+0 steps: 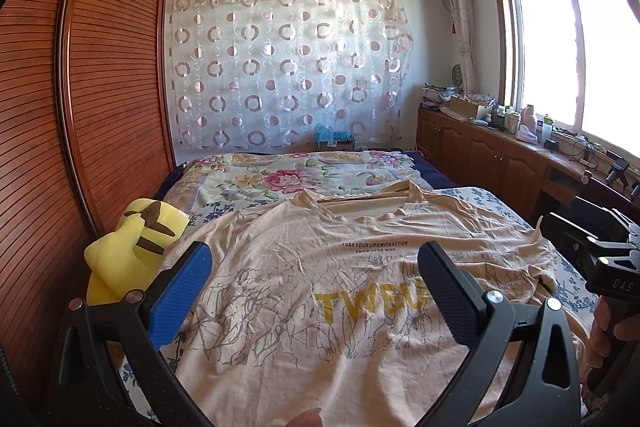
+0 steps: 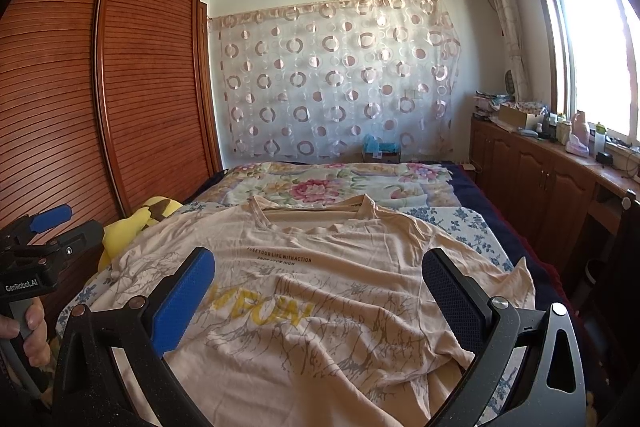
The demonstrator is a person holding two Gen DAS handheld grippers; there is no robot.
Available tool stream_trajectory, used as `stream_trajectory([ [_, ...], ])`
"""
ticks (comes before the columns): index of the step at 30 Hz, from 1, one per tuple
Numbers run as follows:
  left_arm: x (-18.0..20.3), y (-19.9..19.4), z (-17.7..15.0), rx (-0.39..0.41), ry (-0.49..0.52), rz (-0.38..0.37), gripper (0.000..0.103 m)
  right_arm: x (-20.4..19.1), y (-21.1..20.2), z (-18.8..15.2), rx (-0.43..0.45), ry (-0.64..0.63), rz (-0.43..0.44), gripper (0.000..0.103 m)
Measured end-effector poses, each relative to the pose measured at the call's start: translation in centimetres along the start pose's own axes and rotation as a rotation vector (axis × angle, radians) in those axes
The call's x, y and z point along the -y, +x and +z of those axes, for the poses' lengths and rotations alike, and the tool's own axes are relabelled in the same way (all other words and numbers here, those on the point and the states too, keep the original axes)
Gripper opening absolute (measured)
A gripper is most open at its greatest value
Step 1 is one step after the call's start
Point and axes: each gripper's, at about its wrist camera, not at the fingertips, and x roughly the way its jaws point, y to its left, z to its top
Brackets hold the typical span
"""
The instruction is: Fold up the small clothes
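Beige T-shirt with yellow letters, grey perhaps branch-like print; yellow plush toy.

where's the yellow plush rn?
Yellow plush lies at the bed's left edge, against the wooden wardrobe, beside the T-shirt's left sleeve.

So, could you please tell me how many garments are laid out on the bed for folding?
1: a beige printed T-shirt, spread flat, front up, across the bed's near half, collar pointing away. More could lie hidden under it or out of frame.
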Motion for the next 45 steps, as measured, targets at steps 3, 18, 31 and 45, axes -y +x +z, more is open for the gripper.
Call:
stream_trajectory([
  [3,0.0,-0.3,0.7,0.003,0.002,0.001,0.103,-0.1,0.1,0.0,0.0,0.0,0.0,0.103],
  [18,-0.1,-0.8,1.5,0.008,0.008,0.004,0.103,-0.1,0.0,0.1,0.003,-0.002,0.0,0.103],
  [31,0.0,-0.8,1.4,0.01,0.009,0.005,0.103,-0.3,0.1,0.2,0.004,-0.005,0.003,0.103],
  [45,-2.9,1.1,-0.2,-0.06,-0.019,0.046,0.103,-0.9,2.3,-0.3,-0.055,-0.045,0.096,0.103],
])
